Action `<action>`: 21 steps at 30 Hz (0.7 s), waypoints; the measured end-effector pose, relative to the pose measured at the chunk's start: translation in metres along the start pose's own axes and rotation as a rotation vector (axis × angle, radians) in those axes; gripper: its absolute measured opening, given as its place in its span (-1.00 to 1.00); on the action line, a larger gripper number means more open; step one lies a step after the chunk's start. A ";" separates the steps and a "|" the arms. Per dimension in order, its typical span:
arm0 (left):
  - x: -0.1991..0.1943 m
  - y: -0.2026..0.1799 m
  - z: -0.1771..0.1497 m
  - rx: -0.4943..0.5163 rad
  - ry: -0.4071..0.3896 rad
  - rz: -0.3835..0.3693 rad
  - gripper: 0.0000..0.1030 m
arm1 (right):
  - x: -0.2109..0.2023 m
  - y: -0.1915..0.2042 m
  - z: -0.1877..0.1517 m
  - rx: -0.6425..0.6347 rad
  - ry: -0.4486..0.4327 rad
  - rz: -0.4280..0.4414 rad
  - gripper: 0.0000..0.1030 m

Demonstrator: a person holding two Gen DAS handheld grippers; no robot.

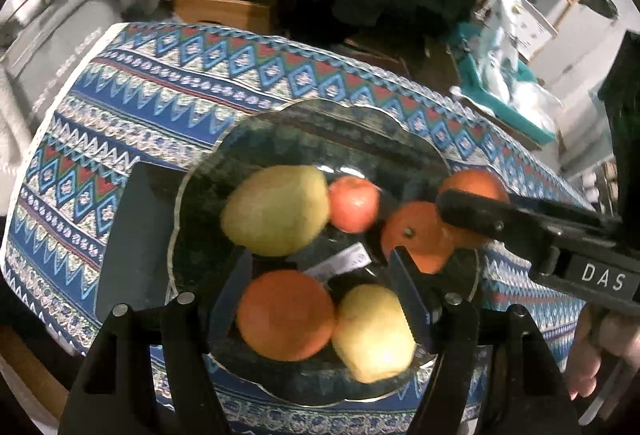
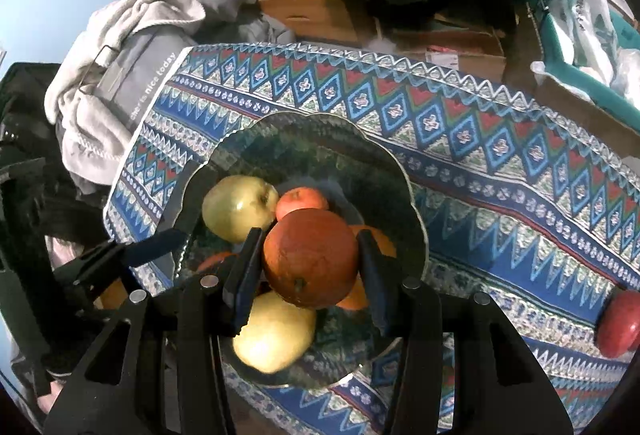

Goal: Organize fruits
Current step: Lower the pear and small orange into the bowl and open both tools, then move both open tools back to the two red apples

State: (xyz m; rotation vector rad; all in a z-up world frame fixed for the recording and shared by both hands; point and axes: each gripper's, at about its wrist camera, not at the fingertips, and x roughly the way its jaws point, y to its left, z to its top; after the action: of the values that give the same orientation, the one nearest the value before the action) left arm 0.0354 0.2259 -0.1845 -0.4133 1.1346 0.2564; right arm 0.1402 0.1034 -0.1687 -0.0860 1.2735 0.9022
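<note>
Carrying an orange point(image 2: 310, 257) clamped in right gripper point(image 2: 308, 267) fingers, above glass bowl point(image 2: 416, 203) w/ apples & oranges. Left gripper point(image 1: 320, 299) half-open, empty. Next: lower, release inside; red apple point(image 2: 618, 323) waits on counter.

Three oranges point(image 1: 286, 315), two yellow apples point(image 1: 276, 211), two red fruits point(image 1: 354, 203), one dish point(image 1: 320, 119).

The white letters "DAS" are read on a dark label point(image 1: 603, 277) fixed to the right gripper point(image 1: 472, 213) at four o'clock in the left wrist view, and "is nice today" is printed on grey fabric point(image 2: 132, 75) at ten o'clock in the right wrist view.
</note>
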 end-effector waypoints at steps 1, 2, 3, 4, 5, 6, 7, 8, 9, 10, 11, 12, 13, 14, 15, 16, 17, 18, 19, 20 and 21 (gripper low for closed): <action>0.000 0.003 0.000 -0.007 -0.003 0.001 0.41 | 0.002 0.001 0.001 0.001 0.002 0.001 -0.10; 0.000 0.005 0.001 -0.016 -0.007 0.004 0.41 | 0.004 0.001 0.002 0.002 0.004 0.002 -0.09; 0.000 0.007 0.002 -0.022 -0.008 0.004 0.41 | 0.007 0.002 0.003 0.003 0.008 0.004 -0.09; 0.000 0.010 0.002 -0.026 -0.010 0.005 0.41 | 0.009 0.002 0.004 0.003 0.012 0.006 -0.06; 0.000 0.011 0.003 -0.030 -0.011 0.007 0.41 | 0.011 0.003 0.005 0.003 0.014 0.008 -0.05; 0.000 0.012 0.003 -0.032 -0.011 0.010 0.41 | 0.012 0.002 0.005 0.004 0.016 0.005 -0.04; 0.000 0.014 0.004 -0.036 -0.013 0.012 0.41 | 0.013 0.002 0.006 0.004 0.015 0.004 -0.04; 0.000 0.015 0.004 -0.039 -0.013 0.012 0.41 | 0.014 0.002 0.007 0.006 0.012 0.011 -0.04; 0.000 0.017 0.004 -0.046 -0.013 0.012 0.41 | 0.013 0.002 0.008 0.012 0.007 0.015 -0.04; 0.000 0.018 0.004 -0.055 -0.014 0.008 0.41 | 0.013 0.002 0.009 0.017 0.002 0.014 -0.04; -0.001 0.019 0.004 -0.059 -0.015 0.003 0.41 | 0.011 0.002 0.009 0.018 -0.002 0.014 -0.04; -0.002 0.019 0.005 -0.060 -0.015 0.000 0.41 | 0.010 0.002 0.010 0.018 -0.005 0.013 -0.04; -0.002 0.019 0.004 -0.058 -0.016 0.001 0.41 | 0.008 0.002 0.011 0.017 -0.008 0.012 -0.04; -0.003 0.018 0.005 -0.055 -0.018 0.002 0.41 | 0.006 0.003 0.011 0.014 -0.011 0.009 -0.04; -0.005 0.017 0.005 -0.053 -0.022 0.002 0.41 | 0.005 0.002 0.011 0.011 -0.012 0.006 -0.04; -0.006 0.017 0.005 -0.051 -0.023 0.001 0.41 | 0.003 0.003 0.011 0.010 -0.011 0.000 -0.03; -0.007 0.015 0.005 -0.048 -0.025 -0.003 0.41 | 0.001 0.004 0.011 0.005 -0.013 -0.006 0.04; -0.008 0.014 0.005 -0.045 -0.027 -0.006 0.41 | -0.002 0.004 0.010 0.000 -0.018 -0.011 0.06; -0.010 0.012 0.005 -0.042 -0.029 -0.008 0.41 | -0.004 0.004 0.009 -0.003 -0.020 -0.017 0.08; -0.012 0.010 0.005 -0.037 -0.032 -0.009 0.41 | -0.008 0.004 0.009 -0.007 -0.025 -0.028 0.08; -0.013 0.007 0.005 -0.030 -0.035 -0.011 0.41 | -0.011 0.004 0.008 -0.010 -0.029 -0.035 0.08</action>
State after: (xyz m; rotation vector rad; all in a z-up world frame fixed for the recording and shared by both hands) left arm 0.0312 0.2351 -0.1719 -0.4396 1.0949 0.2701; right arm 0.1440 0.1047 -0.1552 -0.1028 1.2373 0.8769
